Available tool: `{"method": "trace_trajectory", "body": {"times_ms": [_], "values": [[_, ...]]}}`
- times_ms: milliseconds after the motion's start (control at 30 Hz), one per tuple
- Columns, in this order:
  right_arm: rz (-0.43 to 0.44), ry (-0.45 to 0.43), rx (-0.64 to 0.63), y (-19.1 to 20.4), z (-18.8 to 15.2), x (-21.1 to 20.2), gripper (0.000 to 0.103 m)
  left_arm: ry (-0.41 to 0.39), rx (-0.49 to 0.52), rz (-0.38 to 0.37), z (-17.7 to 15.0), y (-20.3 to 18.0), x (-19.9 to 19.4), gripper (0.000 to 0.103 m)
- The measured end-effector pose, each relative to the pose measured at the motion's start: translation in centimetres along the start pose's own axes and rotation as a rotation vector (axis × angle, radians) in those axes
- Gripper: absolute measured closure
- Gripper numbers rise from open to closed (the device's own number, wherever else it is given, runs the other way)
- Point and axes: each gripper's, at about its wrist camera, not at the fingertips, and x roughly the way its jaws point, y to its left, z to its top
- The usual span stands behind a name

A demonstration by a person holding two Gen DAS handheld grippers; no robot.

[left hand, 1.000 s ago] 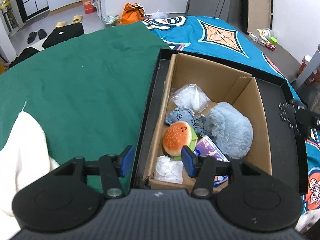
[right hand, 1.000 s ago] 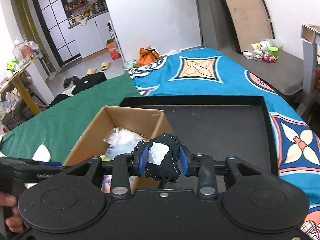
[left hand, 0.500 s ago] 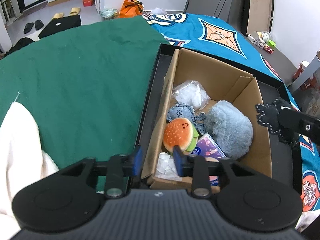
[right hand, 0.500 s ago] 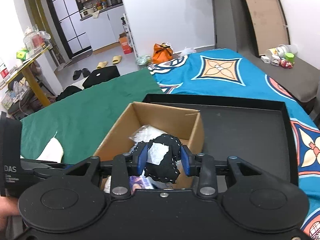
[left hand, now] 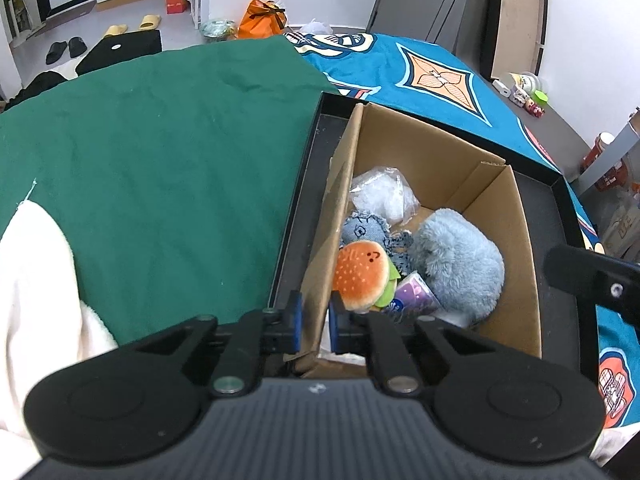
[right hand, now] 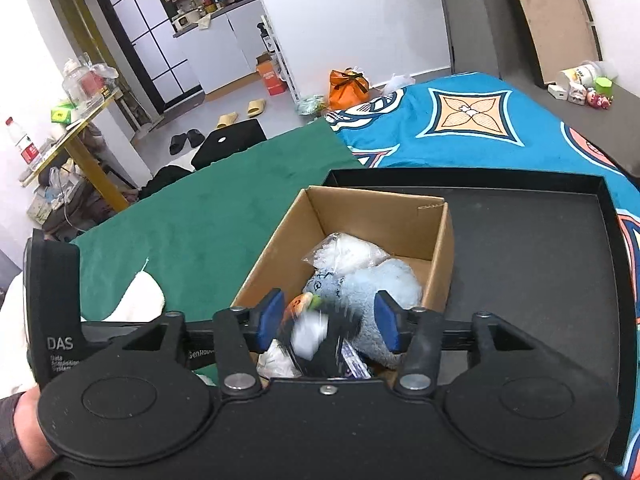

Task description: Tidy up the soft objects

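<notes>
Pinching the near left wall of the cardboard box (left hand: 432,152), your left tool (left hand: 315,322) has its blue pads closed on the cardboard, while your right tool (right hand: 326,322) stands wide above the box with the blurred black stitched plush (right hand: 324,340) loose between its pads. Inside lie the burger plush (left hand: 360,276), fluffy blue plush (left hand: 460,264), denim toy (left hand: 366,230) and clear bag (left hand: 382,196), box sitting in the black tray (right hand: 532,256).

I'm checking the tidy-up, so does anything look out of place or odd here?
Mostly tidy: the soft toys sit inside the brown cardboard box. One oddity: a white fluffy cloth lies outside it on the green blanket. The black-and-white fabric piece appears blurred between the right gripper's open fingers.
</notes>
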Motion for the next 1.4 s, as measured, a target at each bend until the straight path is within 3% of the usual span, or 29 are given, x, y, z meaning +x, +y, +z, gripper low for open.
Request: {"method": "trace_trajectory", "body": {"times_ms": [433, 700, 967, 1133, 1267, 1400], "values": [[-0.072, -0.013, 0.069, -3.6, -0.7, -2.5, 0.048, 0.001, 0.055, 0.037, 0.2, -1.2, -1.3, 0.089], [-0.094, -0.011, 0.132, -5.2, -1.1, -3.4, 0.033, 0.032, 0.072, 0.05, 0.6, -2.0, -2.5, 0.085], [-0.139, -0.046, 0.167, -6.6, -1.3, -5.2, 0.011, 0.016, 0.105, 0.061, 1.0, -4.4, -4.4, 0.052], [-0.149, -0.045, 0.185, -7.6, -1.4, -6.4, 0.001, 0.022, 0.127, 0.043, 1.1, -6.1, -6.0, 0.037], [-0.128, -0.025, 0.192, -8.3, -1.4, -7.3, 0.0, 0.029, 0.142, 0.051, 1.1, -7.2, -7.4, 0.028], [-0.116, -0.042, 0.18, -8.7, -1.1, -8.9, 0.0, 0.031, 0.175, 0.068, 1.0, -8.2, -9.1, 0.027]]}}
